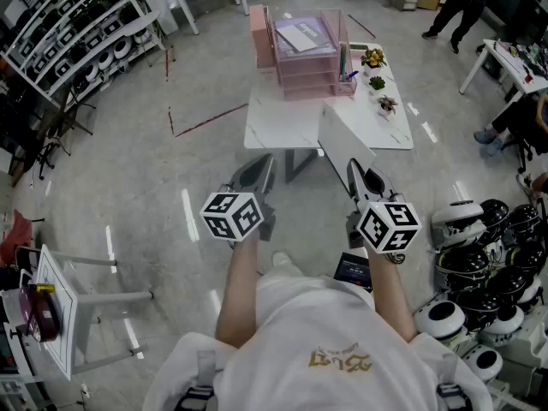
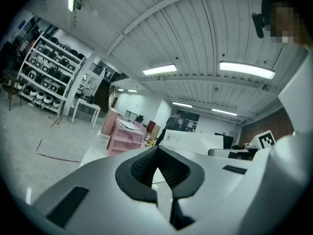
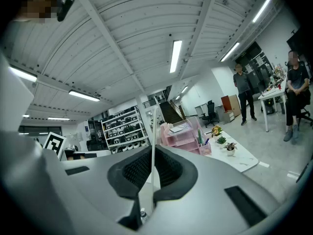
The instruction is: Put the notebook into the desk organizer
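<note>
While the head view shows the white notebook (image 1: 345, 138) broad-faced, the right gripper (image 3: 152, 173) view shows its thin edge pinched in the jaws, short of the desk organizer (image 1: 304, 54); left gripper (image 2: 157, 173) jaws press together.

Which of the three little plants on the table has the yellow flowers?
The far plant, nearest the pink organizer; the middle plant and the near plant show no yellow.

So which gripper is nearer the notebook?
Right: the right gripper has its jaws shut on the notebook; the left gripper sits apart, to its left.
</note>
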`<move>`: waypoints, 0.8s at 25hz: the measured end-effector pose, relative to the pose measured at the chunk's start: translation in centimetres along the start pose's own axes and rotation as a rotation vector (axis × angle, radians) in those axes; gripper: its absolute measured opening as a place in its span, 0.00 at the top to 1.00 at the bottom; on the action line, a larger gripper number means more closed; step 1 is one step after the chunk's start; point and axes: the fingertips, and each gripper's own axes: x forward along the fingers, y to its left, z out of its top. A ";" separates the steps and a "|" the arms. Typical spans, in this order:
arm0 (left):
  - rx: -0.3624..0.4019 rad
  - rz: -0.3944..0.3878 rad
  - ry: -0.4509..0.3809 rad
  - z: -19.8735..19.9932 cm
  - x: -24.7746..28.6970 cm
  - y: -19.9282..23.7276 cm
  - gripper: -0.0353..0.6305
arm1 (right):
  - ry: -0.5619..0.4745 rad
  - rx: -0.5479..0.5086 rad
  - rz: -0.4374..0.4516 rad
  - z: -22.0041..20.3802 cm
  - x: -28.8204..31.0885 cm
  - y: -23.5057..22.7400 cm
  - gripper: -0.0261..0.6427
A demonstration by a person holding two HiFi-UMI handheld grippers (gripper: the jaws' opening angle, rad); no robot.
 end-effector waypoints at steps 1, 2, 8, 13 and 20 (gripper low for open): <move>0.000 -0.001 -0.002 -0.2 0.0 -0.4 0.92 | 0.001 -0.001 0.001 -0.1 -0.4 -0.1 0.93; 0.001 -0.001 -0.003 -0.3 -0.1 -0.8 0.92 | 0.001 -0.002 0.003 -0.1 -0.8 -0.2 0.93; 0.001 -0.001 -0.006 -1.2 0.0 -2.3 0.92 | -0.006 -0.007 0.006 0.0 -2.4 -1.1 0.93; 0.023 -0.008 0.006 -1.4 0.8 -3.2 0.92 | -0.061 0.057 0.019 1.0 -3.1 -2.2 0.93; 0.036 -0.004 0.012 -0.9 2.9 -3.0 0.92 | -0.073 0.006 0.002 2.2 -2.2 -3.4 0.93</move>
